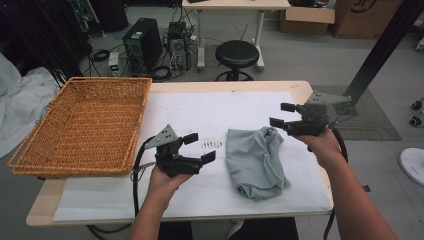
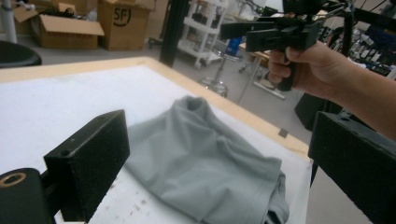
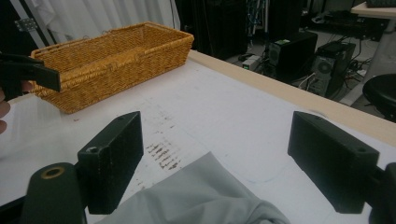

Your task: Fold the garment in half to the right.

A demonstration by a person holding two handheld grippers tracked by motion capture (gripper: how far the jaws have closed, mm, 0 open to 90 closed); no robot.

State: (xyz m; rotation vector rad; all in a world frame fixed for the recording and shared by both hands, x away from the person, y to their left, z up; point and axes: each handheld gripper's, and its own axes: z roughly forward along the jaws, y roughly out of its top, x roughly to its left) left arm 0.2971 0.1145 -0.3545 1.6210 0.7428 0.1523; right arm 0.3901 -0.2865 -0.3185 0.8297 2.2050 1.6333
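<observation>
A crumpled grey cloth (image 1: pixel 255 160) (image 2: pixel 205 163) (image 3: pixel 201 200) lies on the white mat, right of centre. My left gripper (image 1: pixel 200 147) (image 2: pixel 219 158) hovers just left of the cloth, open, with nothing between its jaws, which point at the cloth. My right gripper (image 1: pixel 281 114) (image 3: pixel 224 158) hangs above the cloth's far right corner, also open and empty, facing left across the table. In the left gripper view the right gripper (image 2: pixel 247 35) appears at the top, held in a hand. One black finger (image 3: pixel 28 74) of the left gripper pokes in at the left edge of the right gripper view.
A wicker basket (image 1: pixel 80 125) (image 3: pixel 112 56) sits on the table's left side, partly overhanging the edge. Brown stain marks (image 1: pixel 212 144) dot the white mat (image 1: pixel 200 107). Beyond the table are a black stool (image 1: pixel 236 52), computer towers (image 1: pixel 142 42), boxes (image 1: pixel 307 17) and a black post (image 1: pixel 380 50).
</observation>
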